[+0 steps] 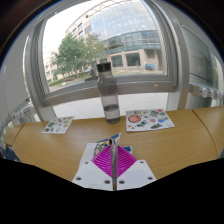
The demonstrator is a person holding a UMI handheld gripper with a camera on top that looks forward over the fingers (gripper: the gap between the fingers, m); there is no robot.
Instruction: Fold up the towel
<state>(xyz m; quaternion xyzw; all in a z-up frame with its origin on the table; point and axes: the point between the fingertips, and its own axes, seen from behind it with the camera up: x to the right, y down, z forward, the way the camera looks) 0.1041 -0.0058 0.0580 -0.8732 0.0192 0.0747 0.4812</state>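
No towel shows in this view. My gripper (112, 146) hangs above a wooden table (60, 150). Its two fingers are pressed together, and the magenta pads (101, 160) meet along one line with nothing visible between them. Just beyond the fingertips a small printed paper (103, 141) lies on the table, partly hidden by the fingers.
A tall clear bottle with a dark cap (107, 92) stands at the table's far edge before a large window (120, 40). A printed leaflet (57, 125) lies far left and another (148, 120) far right. Bare table lies on both sides of the fingers.
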